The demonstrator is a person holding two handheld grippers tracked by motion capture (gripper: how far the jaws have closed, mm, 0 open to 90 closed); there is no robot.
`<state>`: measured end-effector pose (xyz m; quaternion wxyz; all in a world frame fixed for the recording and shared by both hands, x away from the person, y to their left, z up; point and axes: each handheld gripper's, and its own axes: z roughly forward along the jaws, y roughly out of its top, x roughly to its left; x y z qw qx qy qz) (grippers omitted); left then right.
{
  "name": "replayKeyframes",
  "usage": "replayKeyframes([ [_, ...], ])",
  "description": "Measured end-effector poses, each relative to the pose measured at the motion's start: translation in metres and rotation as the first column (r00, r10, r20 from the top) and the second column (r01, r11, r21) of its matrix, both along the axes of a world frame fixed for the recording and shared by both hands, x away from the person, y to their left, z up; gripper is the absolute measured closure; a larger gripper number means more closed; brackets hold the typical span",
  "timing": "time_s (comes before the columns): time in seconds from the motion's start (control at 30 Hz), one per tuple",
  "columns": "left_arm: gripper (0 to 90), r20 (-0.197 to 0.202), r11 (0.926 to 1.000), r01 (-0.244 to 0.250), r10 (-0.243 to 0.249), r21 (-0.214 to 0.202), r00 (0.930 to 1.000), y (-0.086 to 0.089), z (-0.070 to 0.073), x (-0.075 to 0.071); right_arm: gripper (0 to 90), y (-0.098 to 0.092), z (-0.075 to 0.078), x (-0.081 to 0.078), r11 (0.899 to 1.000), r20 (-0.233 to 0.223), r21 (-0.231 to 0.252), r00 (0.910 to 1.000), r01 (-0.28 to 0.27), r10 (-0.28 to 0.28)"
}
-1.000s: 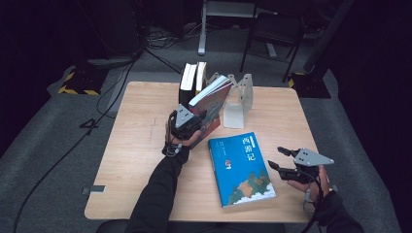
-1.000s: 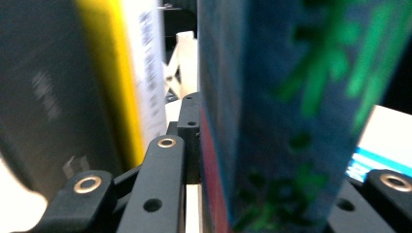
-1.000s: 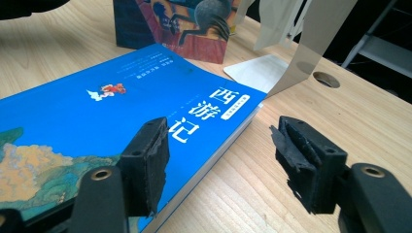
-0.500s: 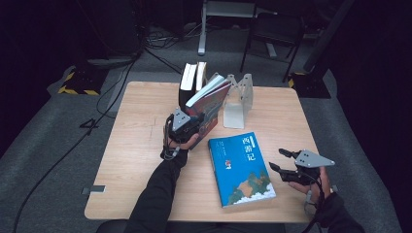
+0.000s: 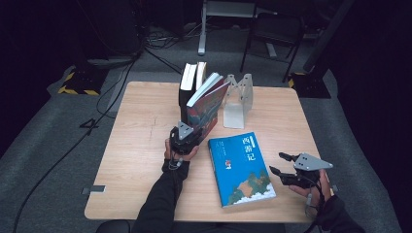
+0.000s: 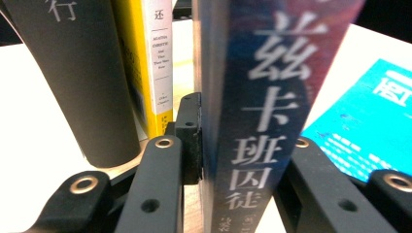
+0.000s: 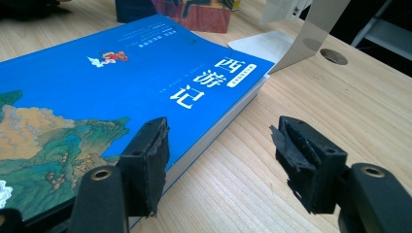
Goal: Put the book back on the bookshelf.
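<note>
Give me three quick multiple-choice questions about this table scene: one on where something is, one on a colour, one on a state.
1. Where does the blue book lie?
A. flat on the table
B. upright in the metal bookend
C. on the floor

2. What colour is the spine beside the black book?
A. green
B. yellow
C. pink

3. How do the left tongs stand?
A. open, holding nothing
B. shut on the leaning book
C. shut on the bookend

Answers: 1 A, its cover faces up on the wood. 2 B, the yellow spine stands next to it. 3 B, both pads press the book's sides.
</note>
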<state>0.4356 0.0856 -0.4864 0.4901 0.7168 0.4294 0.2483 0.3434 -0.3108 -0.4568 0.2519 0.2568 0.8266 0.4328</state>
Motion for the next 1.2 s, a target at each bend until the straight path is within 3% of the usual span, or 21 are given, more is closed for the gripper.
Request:
replayKeyframes([
  [0.27,73.8,0.001,0.9992,-0.031,0.031,0.025,0.9995,-0.021,0.002,0.012,37.0,0.001,-0.001,0.0,1.0,-0.004,-0.004,1.0,0.001,-0.001],
  [0.33,74.0,0.003,0.9955,-0.09,0.09,0.03,0.9959,-0.03,0.002,0.019,37.0,0.0,-0.001,0.0,1.0,-0.001,-0.003,1.0,0.0,0.0],
  [0.37,74.0,0.003,0.9955,-0.09,0.09,0.03,0.9959,-0.03,0.002,0.019,37.0,0.0,-0.001,0.0,1.0,-0.001,-0.003,1.0,0.0,0.0],
  [0.4,74.0,-0.007,0.9919,-0.127,0.127,0.013,0.9919,-0.035,0.002,0.022,37.0,0.0,0.0,-0.001,1.0,0.003,-0.006,1.0,0.0,0.0],
  [0.57,74.0,-0.032,0.9854,-0.169,0.168,-0.02,0.9852,-0.041,0.003,0.031,37.0,0.0,-0.001,0.0,1.0,0.001,-0.006,1.0,-0.002,0.002],
  [1.03,73.0,-0.023,0.9883,-0.152,0.153,0.009,0.988,-0.057,0.003,0.053,37.0,0.001,-0.001,0.001,1.0,0.003,-0.02,1.0,-0.001,0.001],
  [1.2,72.7,-0.013,0.9871,-0.154,0.155,0.045,0.9879,-0.064,0.005,0.063,37.0,0.0,-0.001,0.001,1.0,0.005,-0.015,1.0,-0.002,0.002],
])
